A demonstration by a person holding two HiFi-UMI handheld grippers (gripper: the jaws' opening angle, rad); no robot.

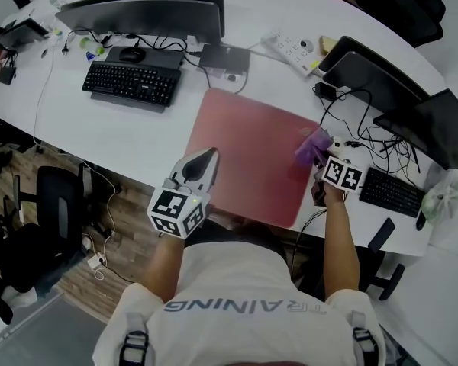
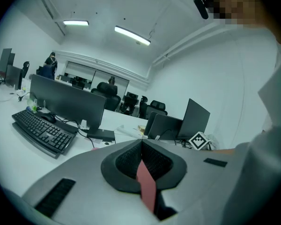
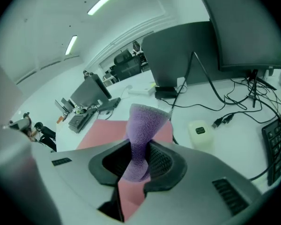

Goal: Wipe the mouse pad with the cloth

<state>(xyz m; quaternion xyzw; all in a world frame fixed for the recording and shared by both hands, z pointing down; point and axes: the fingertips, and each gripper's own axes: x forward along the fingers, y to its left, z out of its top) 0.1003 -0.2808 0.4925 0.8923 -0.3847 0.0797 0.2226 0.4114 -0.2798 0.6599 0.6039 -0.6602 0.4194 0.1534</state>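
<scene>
A red mouse pad point(image 1: 252, 147) lies on the white desk point(image 1: 137, 132) in front of me. My left gripper point(image 1: 208, 157) hovers over the pad's near left part with its jaws closed together and nothing between them. In the left gripper view point(image 2: 141, 142) a strip of the red pad point(image 2: 147, 189) shows below the closed jaws. My right gripper point(image 1: 322, 155) is at the pad's right edge, shut on a purple cloth point(image 1: 311, 145). In the right gripper view point(image 3: 139, 149) the cloth point(image 3: 145, 121) stands up out of the jaws above the pad point(image 3: 107, 132).
A black keyboard point(image 1: 132, 82) and a monitor point(image 1: 141, 14) sit at the far left. A power strip point(image 1: 294, 50) lies behind the pad. Dark screens point(image 1: 374, 78), tangled cables point(image 1: 366, 139) and a second keyboard point(image 1: 391, 191) crowd the right. A small white device point(image 3: 200, 132) lies beside the pad.
</scene>
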